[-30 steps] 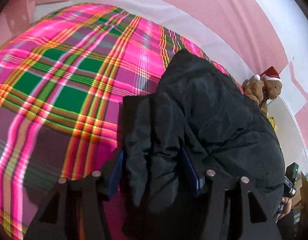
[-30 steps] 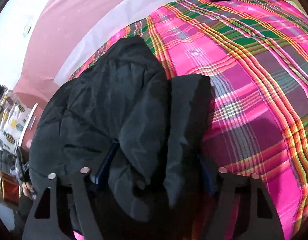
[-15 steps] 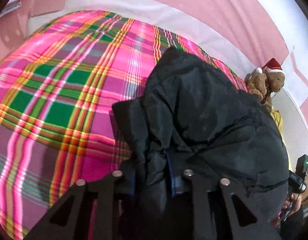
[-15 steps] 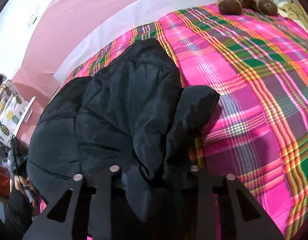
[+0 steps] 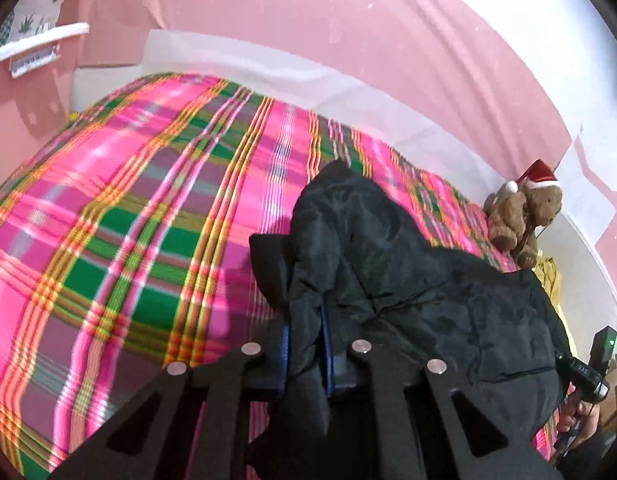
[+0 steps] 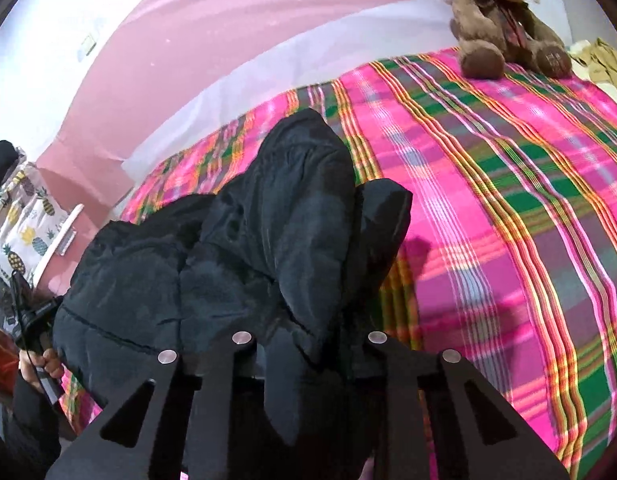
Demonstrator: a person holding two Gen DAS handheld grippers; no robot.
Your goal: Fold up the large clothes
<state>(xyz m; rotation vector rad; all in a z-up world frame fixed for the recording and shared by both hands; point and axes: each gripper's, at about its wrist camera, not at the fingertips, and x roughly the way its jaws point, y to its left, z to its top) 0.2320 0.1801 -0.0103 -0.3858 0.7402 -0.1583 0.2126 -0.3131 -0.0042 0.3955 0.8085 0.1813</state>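
Note:
A black padded jacket (image 5: 388,272) lies bunched on a bed covered by a pink and green plaid spread (image 5: 128,220). My left gripper (image 5: 306,344) has a fold of the jacket's edge between its blue pads; its jaws are closing and the pads press the cloth, which hangs lifted off the bed. In the right wrist view the jacket (image 6: 268,240) rises in a hump over the plaid spread (image 6: 508,200). My right gripper (image 6: 308,344) is closing on a thick fold of it, also raised. Black fabric hides both sets of fingertips.
A brown teddy bear (image 5: 524,216) in a red hat sits at the bed's far edge, also seen in the right wrist view (image 6: 500,20). Yellow cloth (image 6: 604,60) lies beside it. A pink wall runs behind the bed. Pineapple-print fabric (image 6: 24,232) hangs at the left.
Both grippers went from wide open around jacket folds to closed on them, then rose, pulling the jacket's near edge up from the spread.

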